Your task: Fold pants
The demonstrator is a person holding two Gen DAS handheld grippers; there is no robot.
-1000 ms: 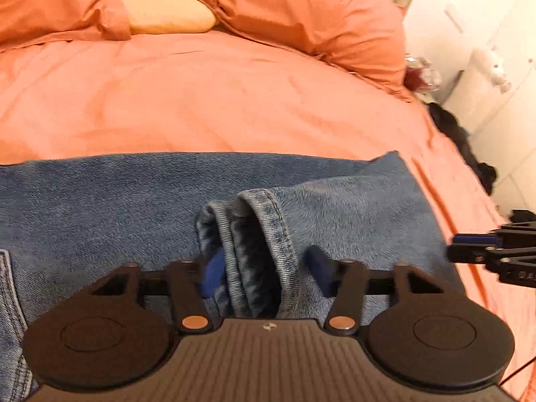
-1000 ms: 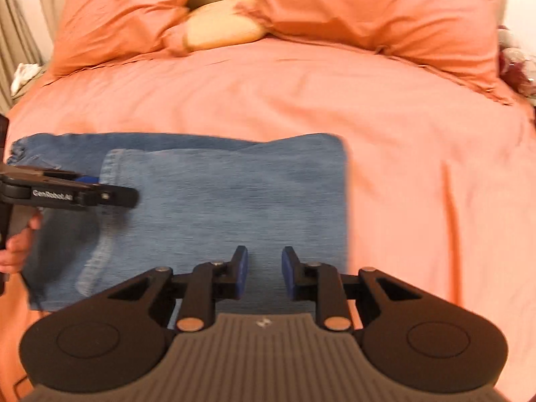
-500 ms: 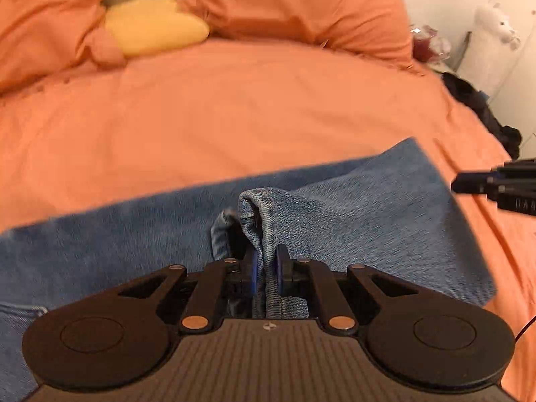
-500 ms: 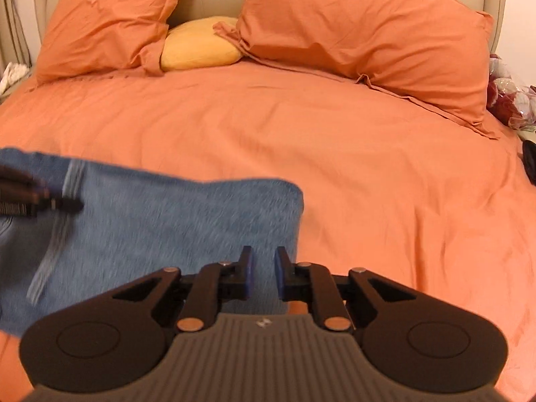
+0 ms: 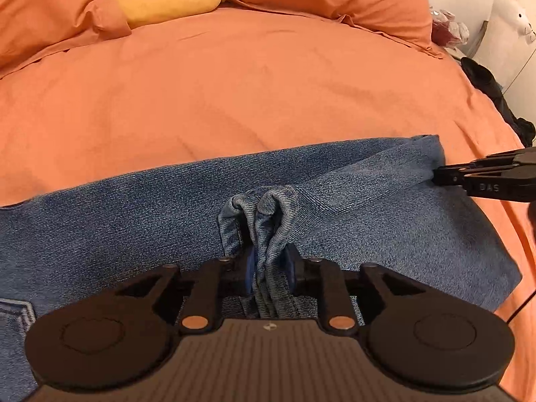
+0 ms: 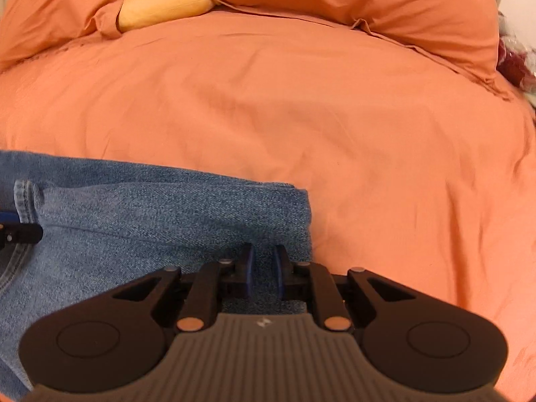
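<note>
The pants (image 5: 134,227) lie flat across the near part of the bed (image 5: 251,83), folded over themselves, with bare sheet behind them and to their right. At the head of the bed, two large pillows (image 6: 385,3) lean left and right, a smaller cushion (image 6: 160,3) wedged between them. The left gripper (image 5: 269,268) sits over the middle of the pants, a bunched hem (image 5: 264,207) standing between its fingers. The right gripper (image 6: 263,268) sits above the pants' right edge, just beside the fold corner (image 6: 298,194). A dark garment (image 5: 495,93) hangs off the bed's right side.
</note>
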